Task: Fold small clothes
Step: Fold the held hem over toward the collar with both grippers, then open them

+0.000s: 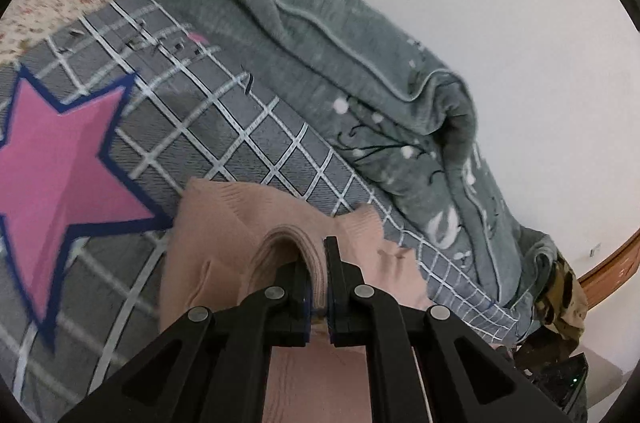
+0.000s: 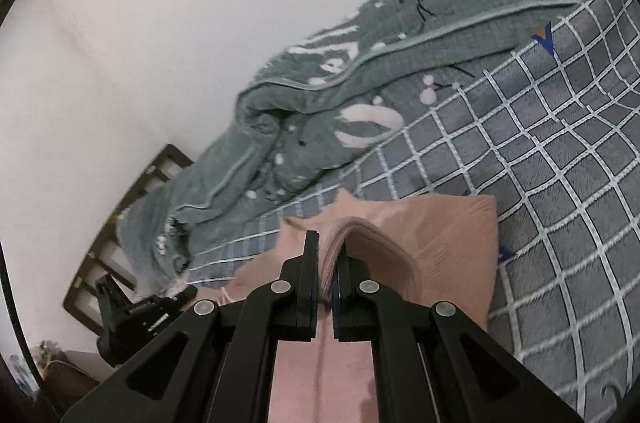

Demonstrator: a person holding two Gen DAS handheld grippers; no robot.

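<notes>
A small pink knit garment [image 1: 224, 235] hangs over the grey checked bed sheet [image 1: 224, 127]. My left gripper [image 1: 316, 255] is shut on a bunched ribbed edge of it, and the cloth drapes down on both sides of the fingers. In the right wrist view the same pink garment [image 2: 452, 247] is pinched at another ribbed edge by my right gripper [image 2: 326, 247], which is shut on it. The left gripper's black body [image 2: 132, 311] shows at the lower left of the right wrist view.
A rumpled grey-green quilt [image 1: 360, 63] lies along the white wall at the back of the bed. A big pink star [image 1: 52, 167] is printed on the sheet. A wooden bed frame [image 1: 612, 263] and a dark slatted frame [image 2: 120, 223] mark the bed's ends.
</notes>
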